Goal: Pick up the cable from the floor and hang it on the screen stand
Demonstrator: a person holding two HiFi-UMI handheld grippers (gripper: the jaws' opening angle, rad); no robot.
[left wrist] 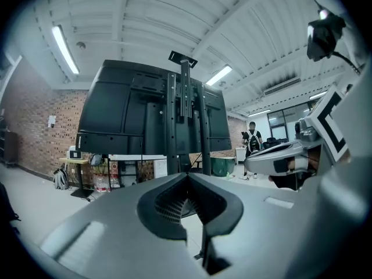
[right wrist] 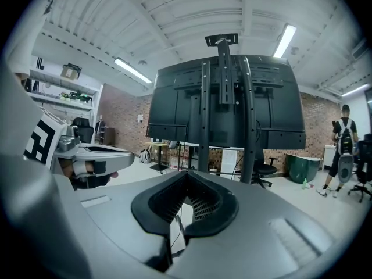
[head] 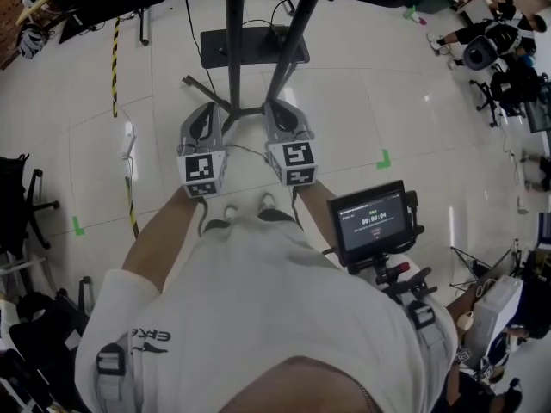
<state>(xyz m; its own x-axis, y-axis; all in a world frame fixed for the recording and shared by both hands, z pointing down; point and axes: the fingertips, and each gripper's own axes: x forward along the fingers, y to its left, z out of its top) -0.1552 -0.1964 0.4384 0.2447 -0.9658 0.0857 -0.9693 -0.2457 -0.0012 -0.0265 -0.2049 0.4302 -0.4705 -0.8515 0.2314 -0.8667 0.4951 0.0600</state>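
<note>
Left tongs [left wrist: 187,174], right tongs [right wrist: 187,172]: both closed, empty, facing screen stand [right wrist: 248,121].

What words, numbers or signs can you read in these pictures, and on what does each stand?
"00:00:04", as far as it reads: small screen at the person's chest; its other lines are too small.
"ERK": print on the white shirt; the rest is unclear.
No words: the cubes on the left hand-held gripper and right hand-held gripper bear only square marker patterns.
</note>
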